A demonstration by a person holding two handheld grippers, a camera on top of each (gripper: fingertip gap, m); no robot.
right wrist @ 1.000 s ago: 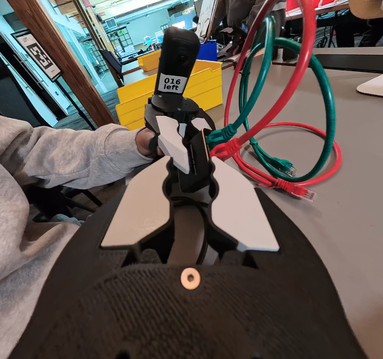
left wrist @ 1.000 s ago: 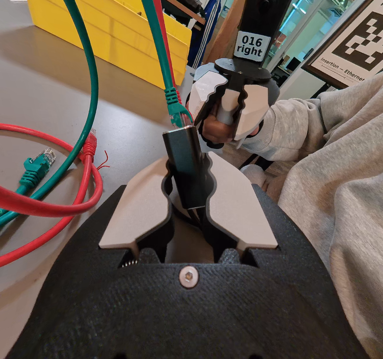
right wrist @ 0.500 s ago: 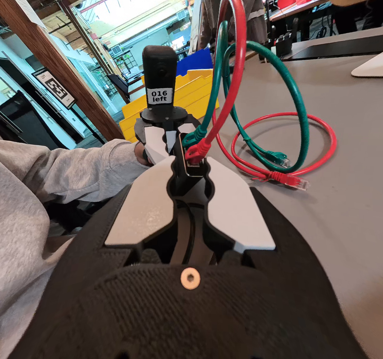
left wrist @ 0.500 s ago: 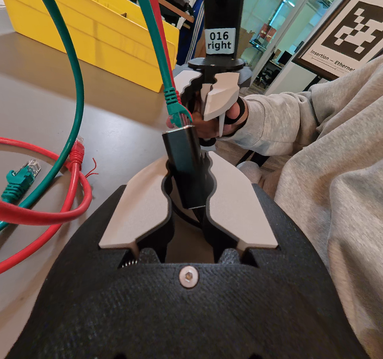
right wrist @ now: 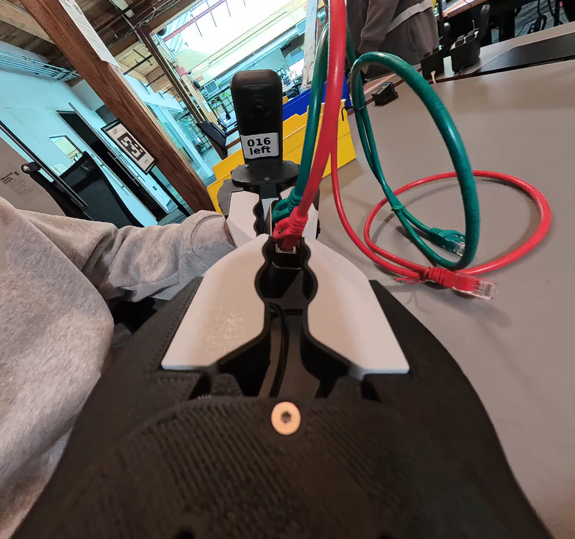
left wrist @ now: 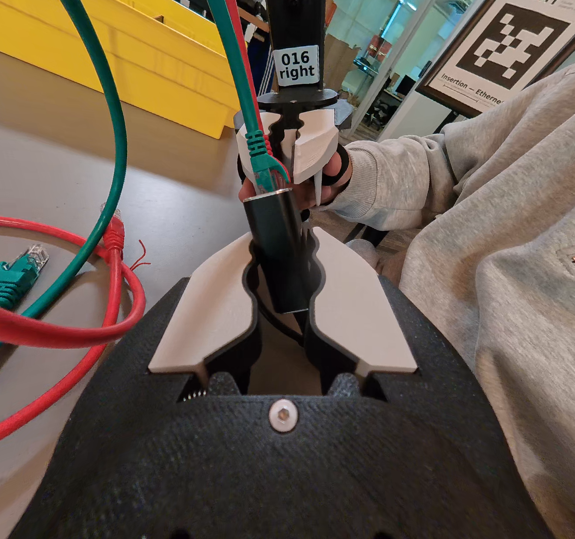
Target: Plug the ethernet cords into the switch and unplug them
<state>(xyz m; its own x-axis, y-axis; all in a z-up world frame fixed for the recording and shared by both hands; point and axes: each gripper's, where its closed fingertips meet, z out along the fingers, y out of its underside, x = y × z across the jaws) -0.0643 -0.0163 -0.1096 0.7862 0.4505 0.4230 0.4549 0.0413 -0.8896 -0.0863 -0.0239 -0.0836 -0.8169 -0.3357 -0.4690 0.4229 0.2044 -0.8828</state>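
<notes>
My left gripper is shut on the dark switch and holds it upright off the table. A green plug and a red plug sit in its top ports. My right gripper faces the left one, and its fingers have closed in on the red plug at the port. The switch shows below, through the gap between them. The right gripper also shows in the left wrist view, behind the plugs. Both cords loop up and back to the table, where their free green and red plugs lie.
A yellow bin stands at the grey table's far edge. The person's grey sleeves are close on the side. A wooden post and a framed marker sign stand beyond. A small black box lies farther back.
My right gripper has swung round to face the left one, moved in to the switch's top and narrowed its fingers on the red plug. The left gripper still holds the switch.
</notes>
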